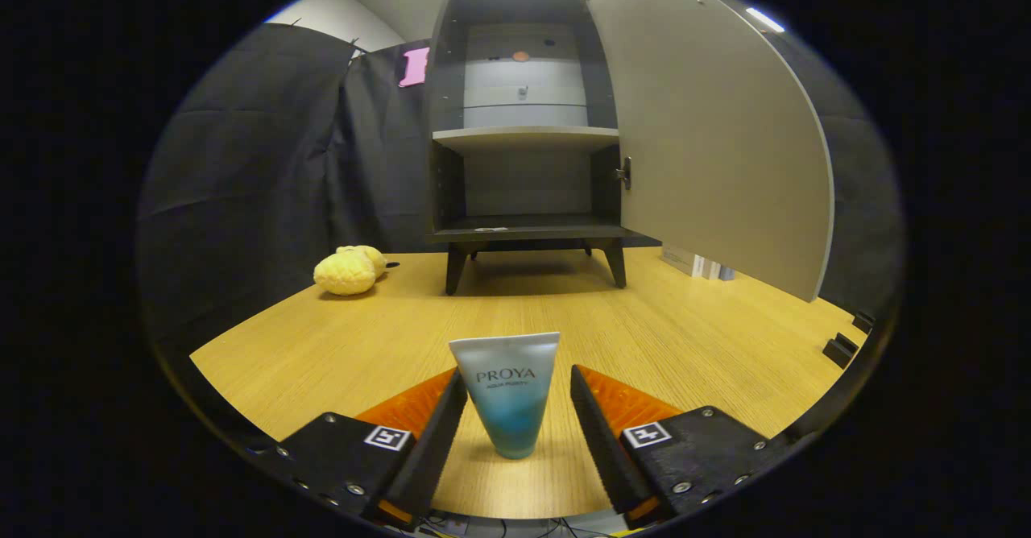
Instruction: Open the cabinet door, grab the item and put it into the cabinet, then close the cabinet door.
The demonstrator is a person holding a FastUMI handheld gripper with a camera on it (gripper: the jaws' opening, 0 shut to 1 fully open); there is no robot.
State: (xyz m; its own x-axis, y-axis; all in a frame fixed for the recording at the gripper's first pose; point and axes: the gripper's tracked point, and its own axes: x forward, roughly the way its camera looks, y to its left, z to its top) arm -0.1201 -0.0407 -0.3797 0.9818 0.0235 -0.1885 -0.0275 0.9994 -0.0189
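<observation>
A blue-and-white tube stands upright on its cap on the wooden table, right between my two fingers. My gripper is open: the left finger nearly touches the tube's upper edge, and the right finger stands a little apart from it. Beyond the tube, at the back of the table, stands a dark cabinet on short legs. Its grey door is swung wide open to the right. Inside are a middle shelf and a bottom shelf.
A yellow plush toy lies on the table left of the cabinet. Small white boxes sit under the open door at the right. Two black blocks lie near the table's right edge. Black cloth walls stand behind.
</observation>
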